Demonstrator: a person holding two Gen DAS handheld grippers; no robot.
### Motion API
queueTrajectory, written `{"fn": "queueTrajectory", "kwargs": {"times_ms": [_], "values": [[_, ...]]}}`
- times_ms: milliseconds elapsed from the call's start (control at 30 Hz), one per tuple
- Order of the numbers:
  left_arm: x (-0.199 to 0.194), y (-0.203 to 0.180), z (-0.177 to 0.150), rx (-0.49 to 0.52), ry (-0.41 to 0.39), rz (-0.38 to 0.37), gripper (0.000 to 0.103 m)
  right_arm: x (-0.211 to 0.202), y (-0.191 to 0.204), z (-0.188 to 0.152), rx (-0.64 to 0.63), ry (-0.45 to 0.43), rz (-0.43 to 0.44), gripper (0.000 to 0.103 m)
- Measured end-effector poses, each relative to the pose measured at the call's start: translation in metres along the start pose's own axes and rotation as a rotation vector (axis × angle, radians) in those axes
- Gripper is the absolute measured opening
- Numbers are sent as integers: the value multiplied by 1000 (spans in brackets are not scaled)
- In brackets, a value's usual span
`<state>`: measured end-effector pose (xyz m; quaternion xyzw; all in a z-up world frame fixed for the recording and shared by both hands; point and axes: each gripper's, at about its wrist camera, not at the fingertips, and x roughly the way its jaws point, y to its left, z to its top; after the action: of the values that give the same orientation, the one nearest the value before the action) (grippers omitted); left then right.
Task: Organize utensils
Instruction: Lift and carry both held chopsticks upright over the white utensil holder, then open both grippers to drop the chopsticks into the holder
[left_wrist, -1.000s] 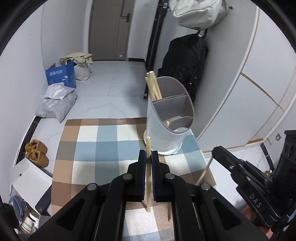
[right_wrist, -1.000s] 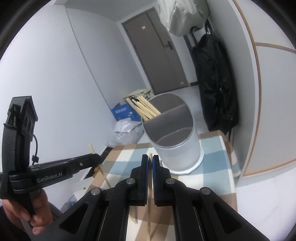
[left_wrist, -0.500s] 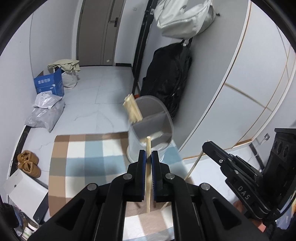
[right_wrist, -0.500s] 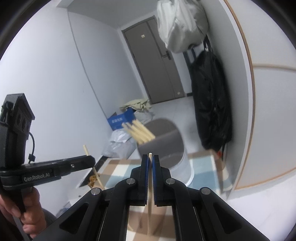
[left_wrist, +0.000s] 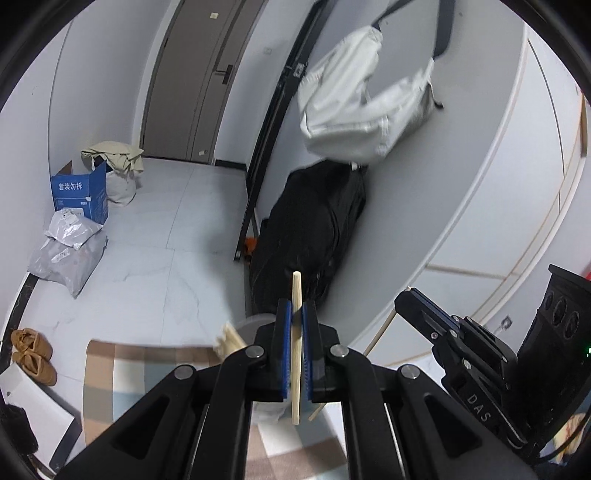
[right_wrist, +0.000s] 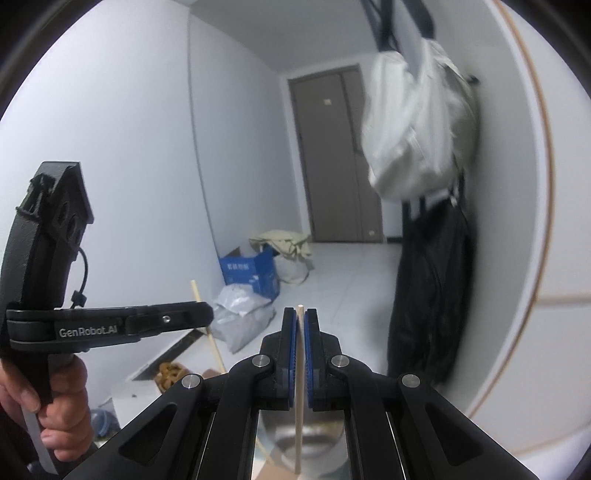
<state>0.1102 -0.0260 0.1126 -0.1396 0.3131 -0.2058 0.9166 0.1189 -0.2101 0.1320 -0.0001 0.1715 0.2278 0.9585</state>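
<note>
Gripping one chopstick (left_wrist: 296, 343) upright in our left gripper (left_wrist: 294, 350) and another chopstick (right_wrist: 300, 373) in our right gripper (right_wrist: 300, 354), we hold both above the grey utensil holder (right_wrist: 295, 439).

Open air ahead; black bag (left_wrist: 310, 236) and white bag (left_wrist: 365, 107) along the right wall.

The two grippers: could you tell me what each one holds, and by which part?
Each is shut on one wooden chopstick: the left gripper holds its chopstick near the upper end, the right gripper its chopstick likewise.
</note>
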Motion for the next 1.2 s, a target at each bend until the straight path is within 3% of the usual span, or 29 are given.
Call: {"fn": "queueTrajectory", "kwargs": {"times_ms": [233, 467, 767, 1200], "values": [[11, 18, 19, -56, -37, -3, 1, 33, 5, 33, -122, 10, 33, 3], [26, 39, 28, -109, -52, 6, 1, 70, 13, 46, -192, 25, 56, 3], [49, 61, 26, -160, -19, 25, 1, 108, 20, 32, -239, 67, 83, 3], [59, 65, 20, -153, -30, 41, 1, 126, 23, 10, -268, 128, 88, 3]]}}
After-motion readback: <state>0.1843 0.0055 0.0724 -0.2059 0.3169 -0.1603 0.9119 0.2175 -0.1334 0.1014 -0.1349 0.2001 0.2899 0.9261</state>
